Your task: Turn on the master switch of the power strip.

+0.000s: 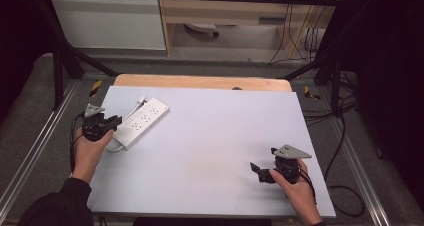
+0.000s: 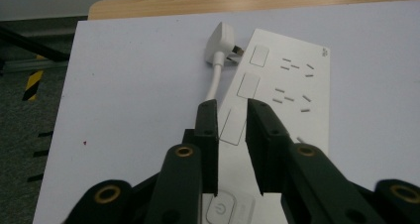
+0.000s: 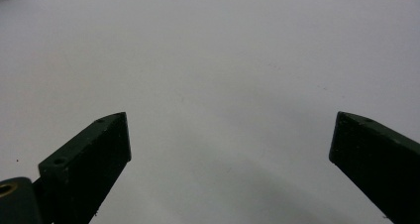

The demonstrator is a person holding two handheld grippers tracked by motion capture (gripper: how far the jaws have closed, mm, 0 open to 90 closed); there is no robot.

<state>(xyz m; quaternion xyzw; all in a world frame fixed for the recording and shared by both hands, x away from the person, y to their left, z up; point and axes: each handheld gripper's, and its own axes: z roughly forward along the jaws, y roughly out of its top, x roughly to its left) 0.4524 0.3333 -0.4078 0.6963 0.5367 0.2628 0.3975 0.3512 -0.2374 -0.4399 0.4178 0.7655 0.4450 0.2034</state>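
A white power strip point(image 1: 142, 122) lies slantwise at the left of the pale mat point(image 1: 215, 131). In the left gripper view the power strip point(image 2: 292, 110) runs away from me, its white plug point(image 2: 220, 40) and cord point(image 2: 214, 83) lying along its left side and its power button point(image 2: 218, 213) just under the jaws. My left gripper point(image 1: 116, 120) hovers over the strip's near end; its jaws point(image 2: 233, 107) stand a narrow gap apart with nothing held between them. My right gripper point(image 1: 256, 170) rests low at the front right, wide open point(image 3: 230, 135) over bare mat.
The wooden table edge point(image 1: 200, 81) shows behind the mat. Black frame bars point(image 1: 65, 61) slope down at both back corners, and cables point(image 1: 345, 151) trail on the floor at the right. A cabinet point(image 1: 220, 16) stands beyond the table.
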